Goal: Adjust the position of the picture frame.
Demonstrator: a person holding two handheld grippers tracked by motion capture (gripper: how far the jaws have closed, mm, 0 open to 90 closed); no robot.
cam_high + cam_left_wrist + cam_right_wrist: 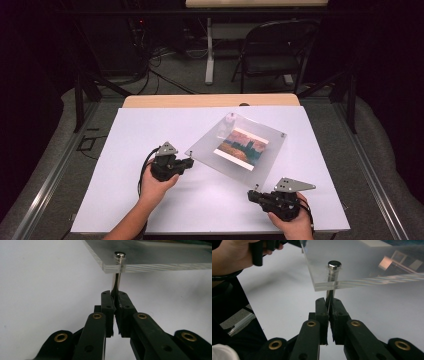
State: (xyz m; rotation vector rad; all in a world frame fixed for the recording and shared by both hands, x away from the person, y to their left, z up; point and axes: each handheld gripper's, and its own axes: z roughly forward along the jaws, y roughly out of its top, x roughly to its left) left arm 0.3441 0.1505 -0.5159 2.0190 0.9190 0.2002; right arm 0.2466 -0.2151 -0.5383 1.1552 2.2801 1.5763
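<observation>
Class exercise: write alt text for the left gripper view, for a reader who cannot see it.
Black tongs rise from the bottom, shut on a thin metal post under the corner of a clear acrylic panel. A silver screw head caps the post; a white table lies behind.

We see a white table (150, 200) on grey carpet, a black folding chair (272, 50) behind it, and cables (150, 55) beside a white post (209, 55).

frame (235, 147): clear glossy acrylic | posts (117, 281): shiny metal | table (150, 135): matt white

Black gripper (189, 162), brass rivets, grey plate
</observation>
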